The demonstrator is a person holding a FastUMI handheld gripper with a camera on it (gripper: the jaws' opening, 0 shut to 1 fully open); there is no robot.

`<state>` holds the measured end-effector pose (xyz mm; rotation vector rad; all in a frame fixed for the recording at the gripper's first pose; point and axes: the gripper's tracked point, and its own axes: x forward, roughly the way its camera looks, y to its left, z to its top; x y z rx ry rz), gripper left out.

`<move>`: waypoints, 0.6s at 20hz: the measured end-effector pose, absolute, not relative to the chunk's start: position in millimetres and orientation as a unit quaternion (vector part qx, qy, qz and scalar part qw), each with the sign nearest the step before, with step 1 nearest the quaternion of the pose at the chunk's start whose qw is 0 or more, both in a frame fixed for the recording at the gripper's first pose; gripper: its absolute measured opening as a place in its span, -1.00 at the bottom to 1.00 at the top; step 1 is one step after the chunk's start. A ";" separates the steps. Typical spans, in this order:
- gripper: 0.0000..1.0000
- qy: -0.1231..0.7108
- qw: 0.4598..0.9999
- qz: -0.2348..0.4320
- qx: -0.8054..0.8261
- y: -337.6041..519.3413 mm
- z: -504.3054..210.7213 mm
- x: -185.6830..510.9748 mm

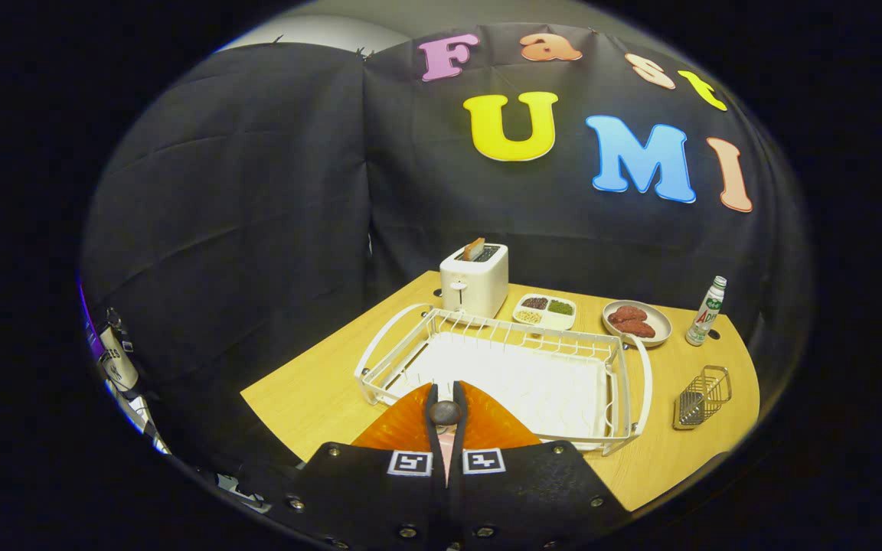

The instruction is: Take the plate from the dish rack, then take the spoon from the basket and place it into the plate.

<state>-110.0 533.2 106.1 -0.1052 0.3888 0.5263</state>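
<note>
My gripper (445, 417) is pinched tight on the orange plate (403, 428), which blocks the near edge of the dish rack (636, 383). The rack fills the middle of the tabletop (311, 390). Behind it the toaster (475, 281), a divided tray (545, 311), a bowl of red food (637, 322) and a bottle (706, 311) line the back. The wire basket (702, 396) stands apart on the rack's right. I see bare wood on the rack's left.
</note>
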 end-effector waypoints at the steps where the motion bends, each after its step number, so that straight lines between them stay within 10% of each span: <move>1: -0.99 0.199 0.943 0.261 -0.055 537.5 98.8 -112.5; 12: -0.99 0.282 0.924 0.249 -0.075 551.9 23.7 -124.8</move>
